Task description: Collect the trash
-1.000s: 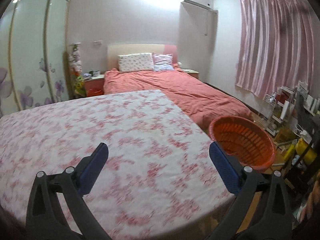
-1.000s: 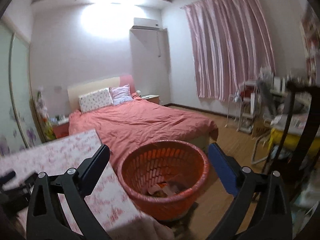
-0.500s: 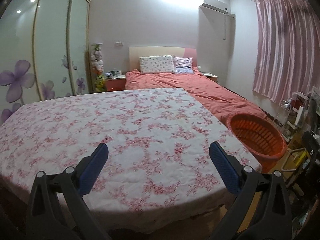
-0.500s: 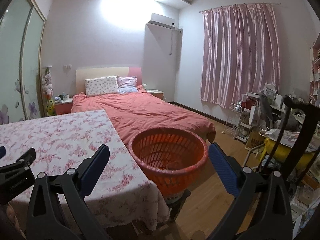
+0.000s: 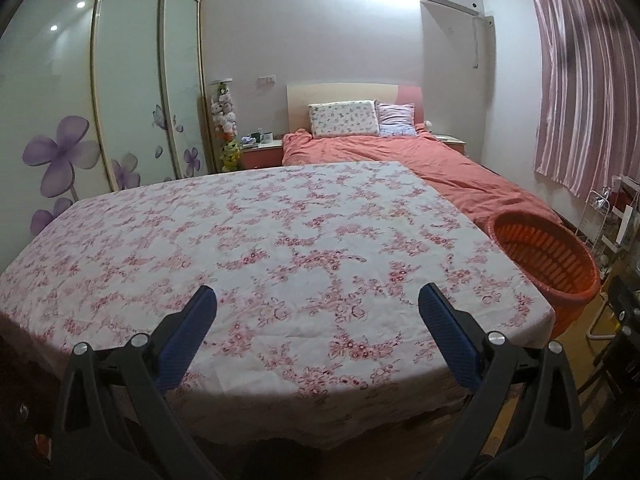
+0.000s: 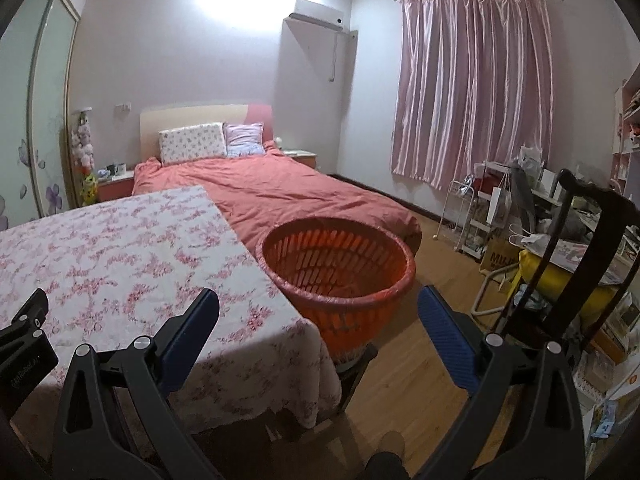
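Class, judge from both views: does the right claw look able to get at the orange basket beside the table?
Probably yes: the right claw is open, and nothing stands between it and the orange basket.

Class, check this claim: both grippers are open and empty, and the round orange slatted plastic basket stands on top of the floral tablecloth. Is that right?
One detail is wrong. The round orange slatted plastic basket is not on the floral tablecloth; the right wrist view shows it beside the table's right edge, on a low dark stand. The left gripper and right gripper are indeed open and empty.
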A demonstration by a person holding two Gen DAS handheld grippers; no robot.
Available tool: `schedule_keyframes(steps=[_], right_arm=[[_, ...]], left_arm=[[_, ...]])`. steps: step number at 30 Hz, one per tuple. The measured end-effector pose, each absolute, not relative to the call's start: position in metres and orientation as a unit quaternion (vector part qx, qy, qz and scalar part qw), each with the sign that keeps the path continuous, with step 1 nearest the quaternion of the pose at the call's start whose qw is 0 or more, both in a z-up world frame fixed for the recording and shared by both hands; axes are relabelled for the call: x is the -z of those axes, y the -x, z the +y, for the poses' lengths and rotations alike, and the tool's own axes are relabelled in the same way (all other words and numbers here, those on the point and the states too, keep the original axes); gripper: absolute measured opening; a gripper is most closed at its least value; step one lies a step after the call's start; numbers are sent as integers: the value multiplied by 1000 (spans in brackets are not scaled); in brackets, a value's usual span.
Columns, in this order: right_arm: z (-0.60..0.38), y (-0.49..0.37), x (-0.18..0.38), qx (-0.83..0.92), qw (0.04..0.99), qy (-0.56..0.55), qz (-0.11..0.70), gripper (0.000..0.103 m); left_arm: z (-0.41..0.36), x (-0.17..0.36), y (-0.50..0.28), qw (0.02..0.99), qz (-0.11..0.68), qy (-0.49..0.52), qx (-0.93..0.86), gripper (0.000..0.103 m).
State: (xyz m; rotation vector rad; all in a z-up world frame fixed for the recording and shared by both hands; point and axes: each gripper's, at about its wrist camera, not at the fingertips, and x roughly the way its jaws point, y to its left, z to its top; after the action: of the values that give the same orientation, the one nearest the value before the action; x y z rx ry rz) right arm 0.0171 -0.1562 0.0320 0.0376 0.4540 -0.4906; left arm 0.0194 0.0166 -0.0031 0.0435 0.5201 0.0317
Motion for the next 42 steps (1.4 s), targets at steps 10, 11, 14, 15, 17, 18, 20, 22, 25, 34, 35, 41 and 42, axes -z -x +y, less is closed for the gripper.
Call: schedule_keyframes(steps=[10,11,14,15,17,18,20,22,25,34,35,41,42], right_arm=[[-154,-21,-21,234,938,-28,255,98],[-155,-22,-20,234,937,-28,256,98],[-156,-22,-18,238,935,-30,260,98],[-157,-23,-19,239,935,-31,261,98],[-158,-22,-18,241,934,-32,261,98],[-158,-22,-18,243,934,-33,261,98],[-160,-23,-18,246,933,-33,262,98],[-161,-23,-17,248,931,-35,264,98],[-164,-23,-16,250,930,-36,267,98],[-167,-23,-14,249,928,-45,273,98],[-168,-23,-14,249,928,-45,273,98],[-169,-23,-13,248,928,-47,273,98],[-169,-23,-13,248,928,-47,273,98]], left_arm=[[18,10,-24,962,272,-18,-16,99],[18,11,-24,961,274,-18,-15,99],[17,12,-25,960,279,-17,-14,99],[16,12,-25,960,279,-17,-13,99],[15,13,-25,959,281,-17,-12,99],[15,14,-25,959,282,-17,-12,99],[14,15,-25,959,284,-17,-11,99],[13,15,-25,958,286,-17,-11,99],[12,16,-26,957,289,-18,-11,99],[8,19,-26,955,295,-17,-6,99],[8,19,-26,955,295,-17,-6,99],[5,19,-26,955,296,-16,-1,99],[5,19,-26,955,297,-15,0,99]])
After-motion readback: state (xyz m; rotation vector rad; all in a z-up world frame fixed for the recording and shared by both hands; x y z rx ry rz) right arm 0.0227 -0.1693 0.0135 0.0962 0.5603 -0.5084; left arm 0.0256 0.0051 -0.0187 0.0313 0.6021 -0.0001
